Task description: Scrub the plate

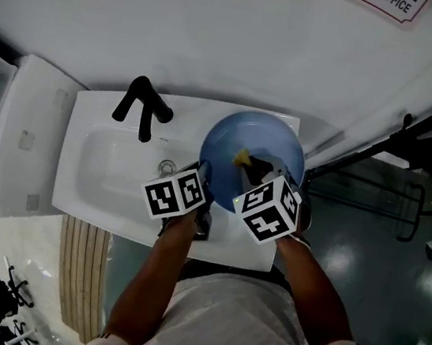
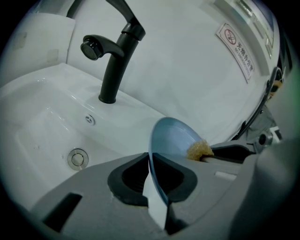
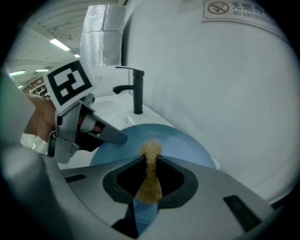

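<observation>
There, the left gripper [image 2: 158,199] clamped the blue plate [image 2: 172,136] by its rim, tilted above the right end of the sink [image 1: 91,178]; the right gripper [image 3: 149,197] pinched a yellow sponge [image 3: 151,152], its tip on the plate's face.

The left forearm [image 1: 155,279] and right forearm [image 1: 313,289] reach up side by side from the bottom centre of the head view. The left gripper [image 1: 202,178], angled downward, has its fingers clamped on the rim of the plate [image 1: 262,138]. Just to its right, the right gripper [image 1: 250,165] pinches a sponge [image 1: 242,157].
</observation>
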